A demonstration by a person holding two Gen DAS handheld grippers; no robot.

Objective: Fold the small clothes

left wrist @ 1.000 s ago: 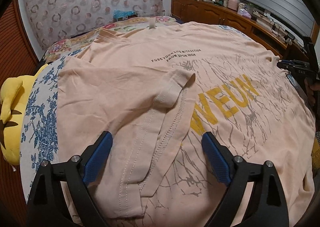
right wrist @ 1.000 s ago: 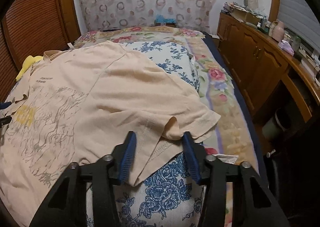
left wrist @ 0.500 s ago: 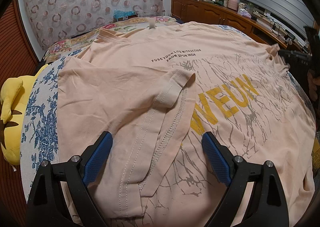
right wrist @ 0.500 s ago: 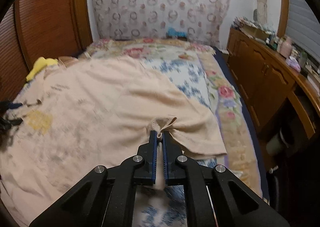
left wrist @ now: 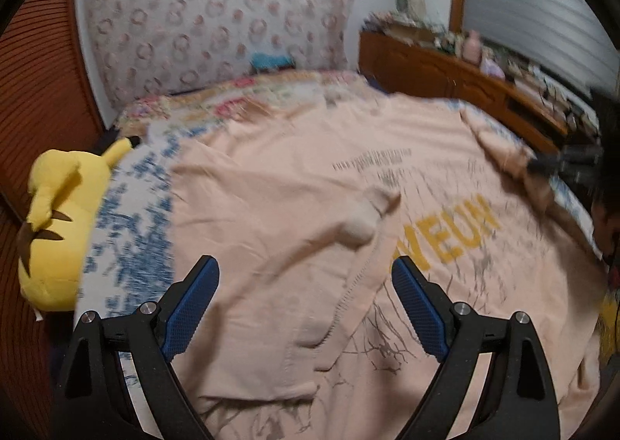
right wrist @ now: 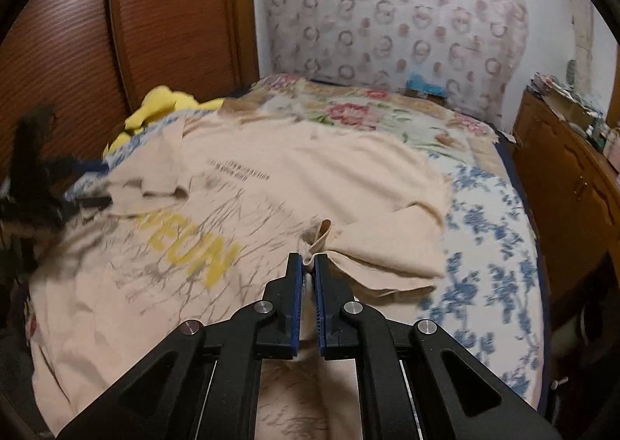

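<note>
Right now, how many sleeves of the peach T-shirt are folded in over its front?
2: one sleeve lies ahead of the open left claw; the other sleeve is pinched in the right claw.

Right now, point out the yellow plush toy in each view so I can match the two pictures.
Left wrist view: the yellow plush toy lies at the far left edge, beside the peach T-shirt.
Right wrist view: the toy shows upper left, partly hidden behind the shirt's far edge.
Shared landmark: the yellow lettering on the shirt.
</note>
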